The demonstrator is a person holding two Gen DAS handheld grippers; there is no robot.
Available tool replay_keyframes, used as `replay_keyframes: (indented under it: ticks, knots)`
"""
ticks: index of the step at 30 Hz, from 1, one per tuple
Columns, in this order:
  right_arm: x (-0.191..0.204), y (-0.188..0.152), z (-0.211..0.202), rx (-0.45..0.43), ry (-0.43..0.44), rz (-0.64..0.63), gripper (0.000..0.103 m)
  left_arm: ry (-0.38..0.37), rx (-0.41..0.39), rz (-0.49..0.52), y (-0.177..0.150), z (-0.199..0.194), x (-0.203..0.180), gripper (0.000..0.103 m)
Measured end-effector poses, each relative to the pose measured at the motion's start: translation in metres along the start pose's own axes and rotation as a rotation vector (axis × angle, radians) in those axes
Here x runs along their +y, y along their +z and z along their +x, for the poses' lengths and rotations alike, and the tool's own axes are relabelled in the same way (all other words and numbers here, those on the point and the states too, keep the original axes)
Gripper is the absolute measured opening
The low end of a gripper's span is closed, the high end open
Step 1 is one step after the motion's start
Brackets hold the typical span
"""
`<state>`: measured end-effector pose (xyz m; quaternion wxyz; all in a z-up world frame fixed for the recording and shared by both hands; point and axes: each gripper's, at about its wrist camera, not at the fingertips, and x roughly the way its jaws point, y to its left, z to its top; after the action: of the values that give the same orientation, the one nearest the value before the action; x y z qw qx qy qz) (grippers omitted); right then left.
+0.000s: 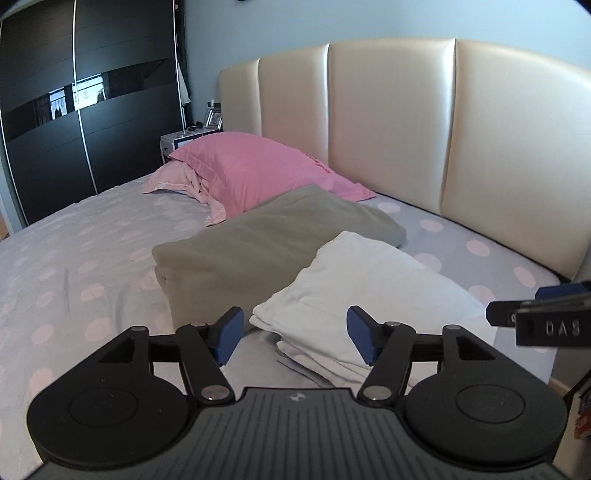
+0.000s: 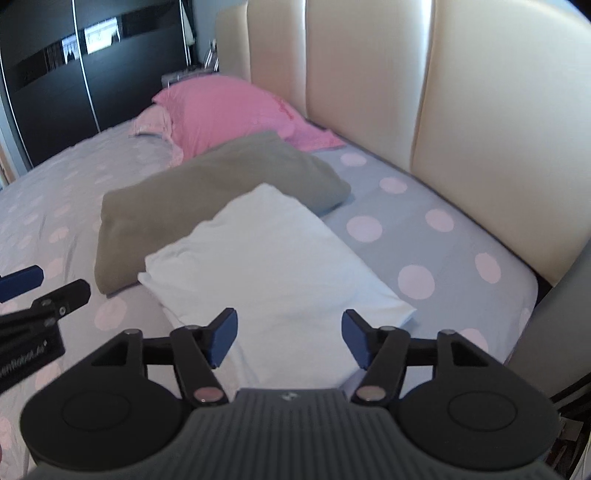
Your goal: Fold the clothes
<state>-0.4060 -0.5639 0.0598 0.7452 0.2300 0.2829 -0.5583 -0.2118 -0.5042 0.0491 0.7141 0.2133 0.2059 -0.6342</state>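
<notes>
The left gripper (image 1: 295,338) has its blue-padded fingers (image 1: 229,334) spread wide with nothing between them, poised above the near corner of the folded white garment (image 1: 373,295) without touching it. The right gripper (image 2: 289,338) is likewise splayed wide and empty, hanging over the near half of the same white garment (image 2: 273,266); its tip also pokes into the left wrist view from the right edge (image 1: 535,314), just as the left gripper's tip (image 2: 40,291) enters the right wrist view from the left.

The white garment lies flat as a neat rectangle on the bed sheet (image 1: 74,266) — pale lilac with large pink dots. Touching the garment's far-left side, and partly tucked beneath its edge, is a folded olive-grey garment (image 1: 258,247). Beyond that one, farther from the white garment, a pink pillow (image 1: 255,170) rests against a cream padded headboard (image 1: 388,122), with a paler pink pillow (image 1: 173,177) beside it. The headboard runs along the right of the white garment, a strip of dotted sheet between them.

Well beyond the pillows stand a small bedside table (image 1: 177,142) with small, unclear items, and a dark sliding wardrobe (image 1: 74,110) with a glossy band — against a pale blue wall (image 1: 295,26)
</notes>
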Motion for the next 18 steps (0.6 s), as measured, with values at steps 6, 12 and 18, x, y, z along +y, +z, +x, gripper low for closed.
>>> replay_keyframes:
  ticks: [6,12,18]
  knots:
    - [0.018,-0.043,-0.027,-0.106,-0.083,0.057,0.066,0.013,0.046,-0.003,-0.017,-0.007,0.009,0.060]
    - [0.022,-0.085,-0.038,-0.104,-0.128,0.118,0.068,-0.008,0.098,0.009,-0.047,-0.014,0.010,0.061]
    - [0.022,-0.109,-0.038,-0.090,-0.105,0.165,0.069,-0.007,0.114,0.007,-0.066,-0.017,0.002,0.061]
